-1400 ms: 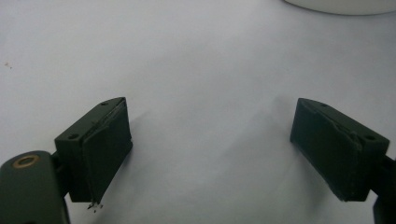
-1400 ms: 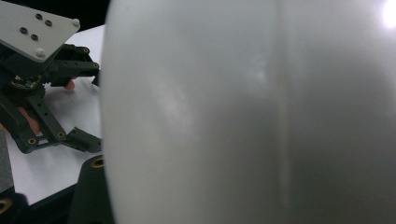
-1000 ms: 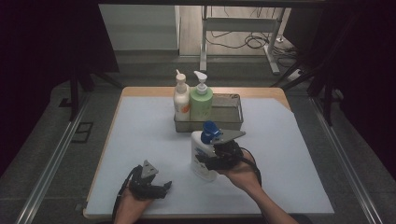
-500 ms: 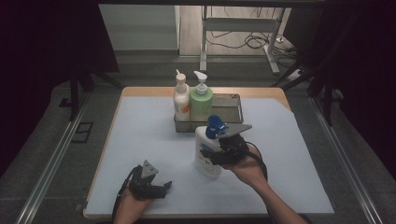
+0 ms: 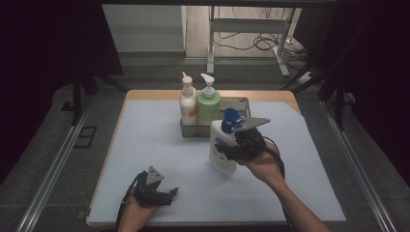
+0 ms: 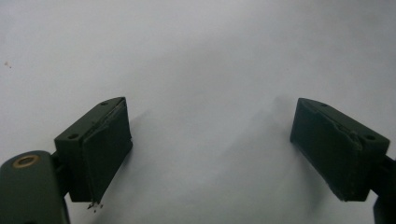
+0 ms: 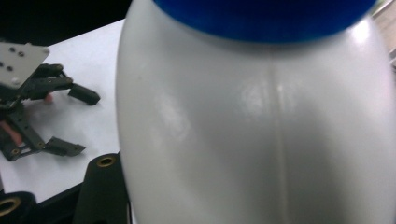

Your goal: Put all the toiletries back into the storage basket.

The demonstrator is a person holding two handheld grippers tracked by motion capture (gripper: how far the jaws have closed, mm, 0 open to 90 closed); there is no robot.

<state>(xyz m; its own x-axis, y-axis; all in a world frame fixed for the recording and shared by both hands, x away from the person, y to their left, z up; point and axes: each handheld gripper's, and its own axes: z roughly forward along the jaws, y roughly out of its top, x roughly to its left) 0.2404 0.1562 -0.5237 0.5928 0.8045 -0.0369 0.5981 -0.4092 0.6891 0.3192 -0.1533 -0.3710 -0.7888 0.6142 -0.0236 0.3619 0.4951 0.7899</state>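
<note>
Bottle [image 5: 221, 147] clamped in right gripper [image 5: 232, 149], tilted toward tray [image 5: 241, 104] at twelve o'clock for stowing; left gripper [image 5: 162, 195] idles at seven, jaws wide, empty.

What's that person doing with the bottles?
The right gripper is clamped on a white bottle with a blue cap, held near a metal tray. An orange-labelled white bottle and a green pump bottle stand in the tray. The left gripper rests near the table's front edge, jaws open.

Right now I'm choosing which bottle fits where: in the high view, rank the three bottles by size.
1. White bottle with blue cap, though nearest the camera.
2-3. Green bottle and white-orange bottle look alike.
</note>
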